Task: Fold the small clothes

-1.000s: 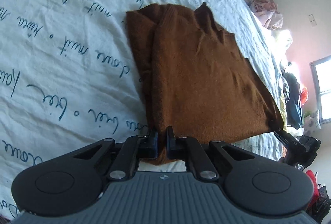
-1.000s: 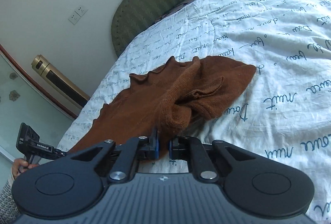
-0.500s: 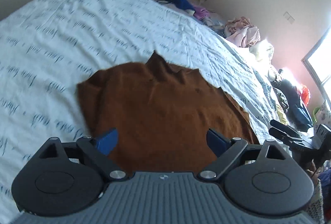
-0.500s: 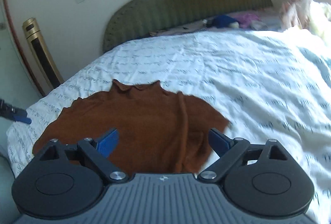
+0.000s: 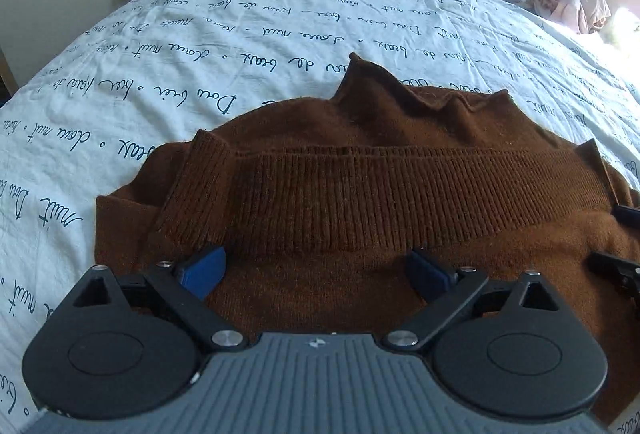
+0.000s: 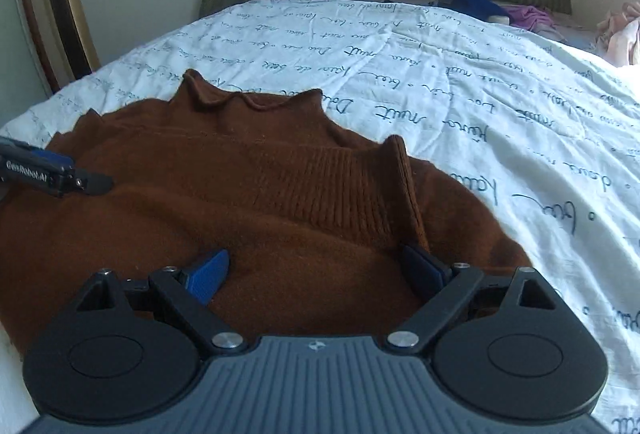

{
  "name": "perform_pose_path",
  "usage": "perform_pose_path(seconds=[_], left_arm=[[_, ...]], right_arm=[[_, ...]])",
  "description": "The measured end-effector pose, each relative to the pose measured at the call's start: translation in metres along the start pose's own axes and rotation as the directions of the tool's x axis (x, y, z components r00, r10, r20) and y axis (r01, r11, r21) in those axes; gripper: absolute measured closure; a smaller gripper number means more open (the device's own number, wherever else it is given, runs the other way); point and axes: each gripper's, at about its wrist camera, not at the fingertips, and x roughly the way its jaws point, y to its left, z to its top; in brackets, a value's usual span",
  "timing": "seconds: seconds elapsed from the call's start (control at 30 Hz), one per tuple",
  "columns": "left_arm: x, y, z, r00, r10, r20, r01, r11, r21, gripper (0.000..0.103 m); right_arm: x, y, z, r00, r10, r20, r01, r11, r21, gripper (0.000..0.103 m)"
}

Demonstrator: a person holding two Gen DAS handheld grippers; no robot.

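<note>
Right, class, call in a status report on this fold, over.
Left gripper and right gripper open, jaws just opened, holding nothing. Brown sweater folded on the bedsheet, ribbed hem on top. Nothing in the way.

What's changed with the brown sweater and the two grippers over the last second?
Both grippers let go: the left gripper and right gripper, pinched on the brown sweater before, have just opened. Its ribbed hem now lies folded over the body. It stays on the bedsheet.

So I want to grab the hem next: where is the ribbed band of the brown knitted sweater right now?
The ribbed band lies folded across the brown knitted sweater, just beyond both open grippers, on the script-printed white bedcover.
</note>
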Motion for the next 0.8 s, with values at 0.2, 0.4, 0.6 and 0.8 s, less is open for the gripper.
perform_pose_path(seconds=[0.2, 0.4, 0.6, 0.8], left_arm=[[-0.007, -0.002, -0.003, 1.0, 0.005, 0.0, -0.005, 1.0, 0.007, 0.006], [-0.019, 0.0, -0.007, 1.0, -0.005, -0.014, 0.005, 1.0, -0.015, 0.007], [-0.024, 0.002, -0.013, 1.0, -0.002, -0.023, 0.001, 1.0, -0.021, 0.007], [-0.03, 0.012, -0.026, 1.0, -0.006, -0.011, 0.006, 1.0, 0.004, 0.006]], right_arm=[[-0.022, -0.021, -0.011, 1.0, -0.026, -0.009, 0.026, 0.999, 0.04, 0.006], [-0.062, 0.009, -0.009, 0.994, -0.095, 0.052, 0.096, 0.995, -0.008, 0.005], [-0.065, 0.042, -0.025, 0.998, -0.014, 0.069, 0.017, 0.999, -0.048, 0.005], [-0.053, 0.04, -0.051, 0.999, -0.047, 0.027, 0.049, 0.996, -0.078, 0.005]])
